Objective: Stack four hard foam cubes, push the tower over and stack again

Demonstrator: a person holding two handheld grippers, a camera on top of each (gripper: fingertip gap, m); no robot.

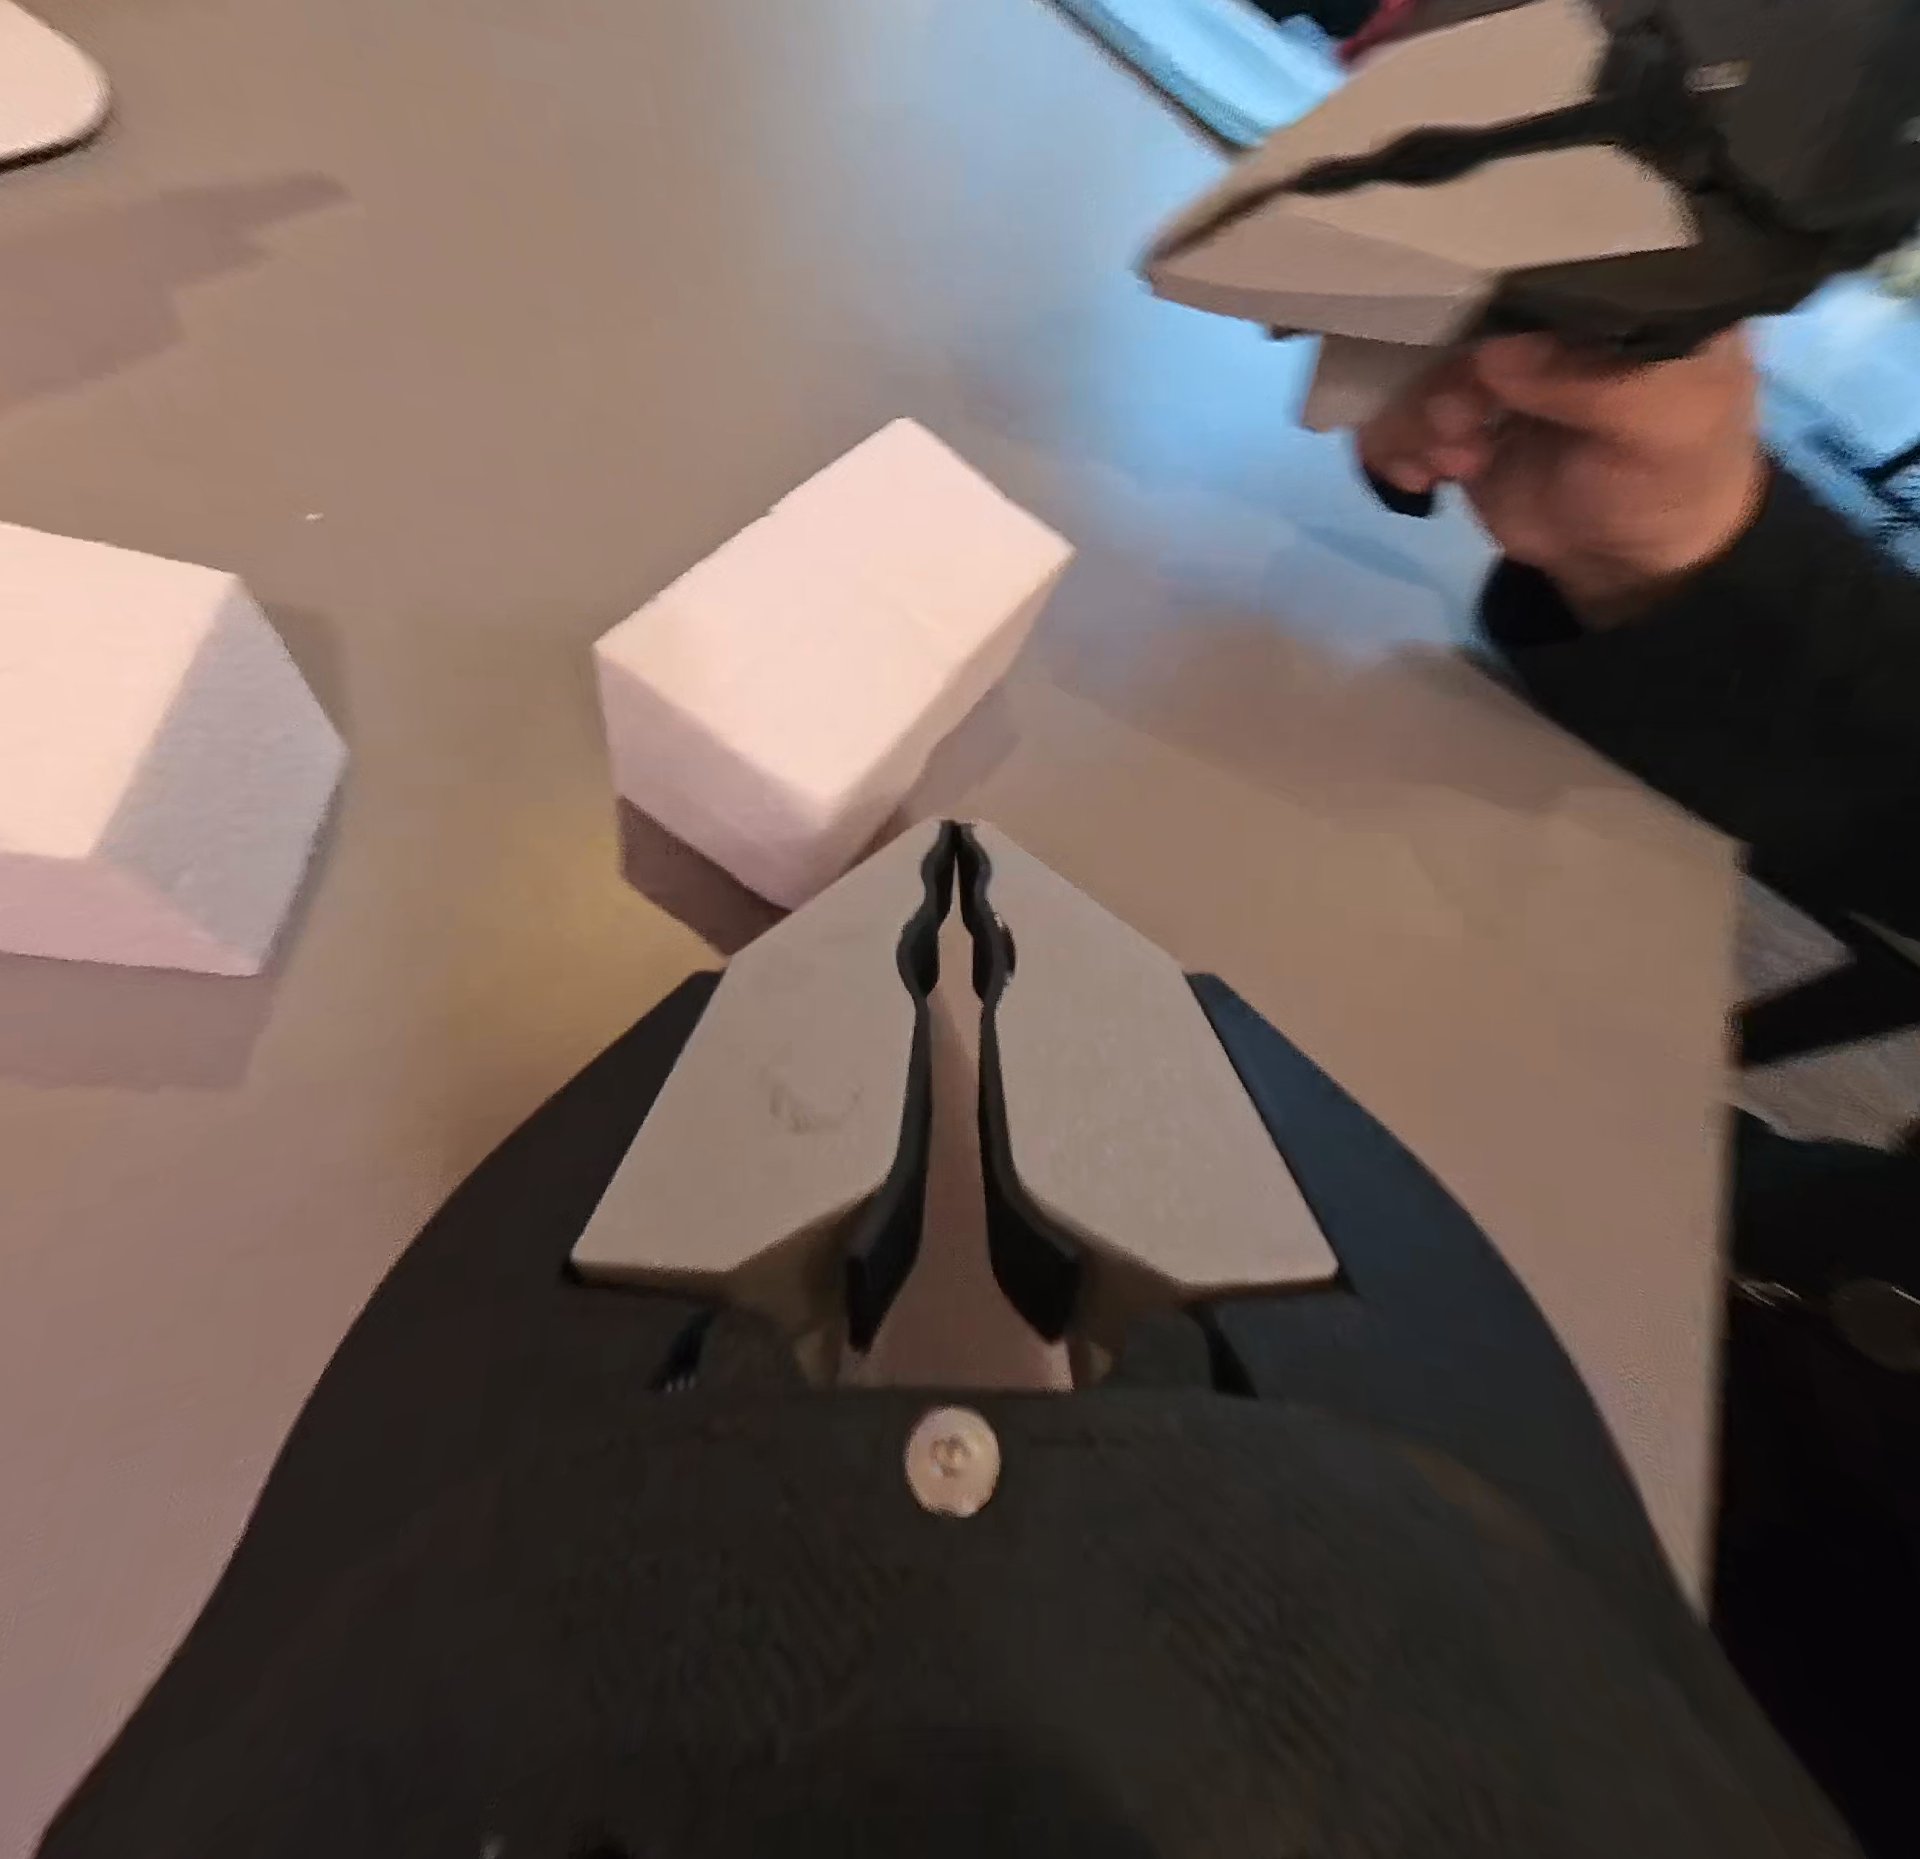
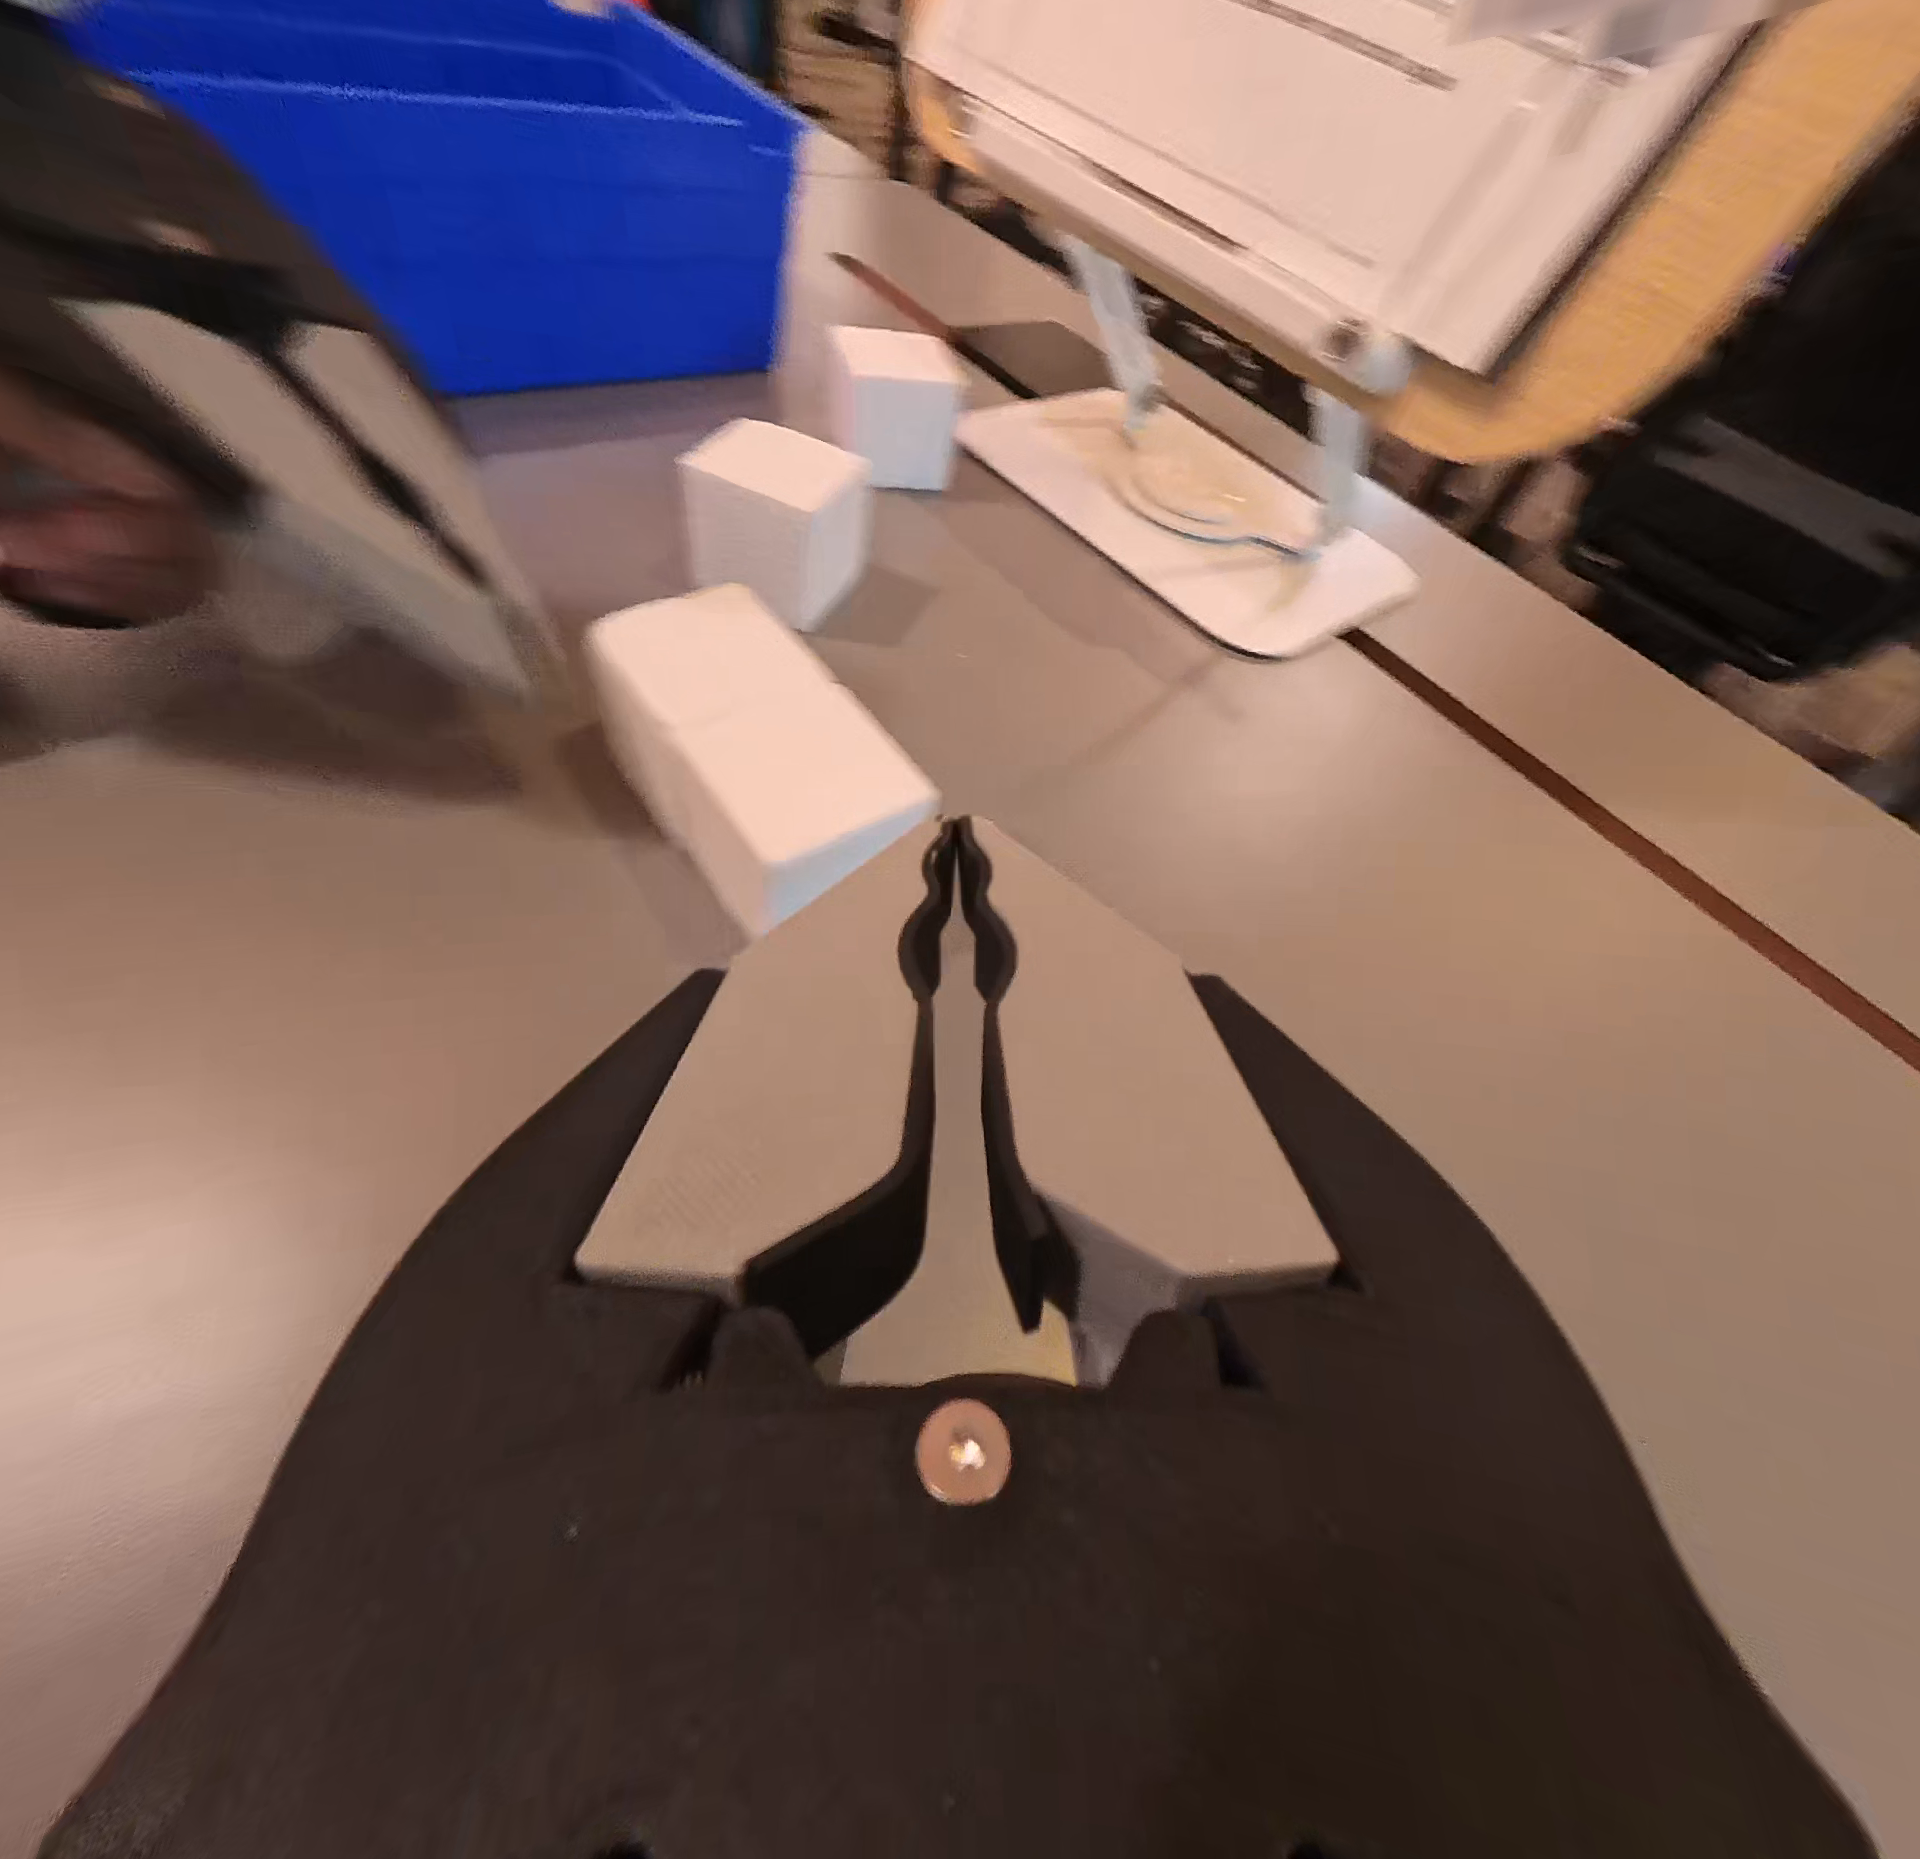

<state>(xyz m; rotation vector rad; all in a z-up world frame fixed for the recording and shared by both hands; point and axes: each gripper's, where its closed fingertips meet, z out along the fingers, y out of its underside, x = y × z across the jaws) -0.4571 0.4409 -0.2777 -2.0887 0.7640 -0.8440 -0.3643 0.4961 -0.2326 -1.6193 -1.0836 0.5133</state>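
No tower: cubes point(image 2: 764, 760) lie toppled across tabletop point(image 2: 1247, 978). Left claw point(image 1: 954, 830) and right claw point(image 2: 954, 824) both closed, empty. Restack pending.

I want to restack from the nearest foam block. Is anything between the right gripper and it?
Nothing visible. The right gripper, shut and empty, has its tips right at the near corner of the nearest foam block, with only bare table around. The left gripper hovers off to the side.

Grey table point(image 2: 1351, 978) with a dark seam; blue bin point(image 2: 468, 199) behind — blurred, perhaps shelving beyond.
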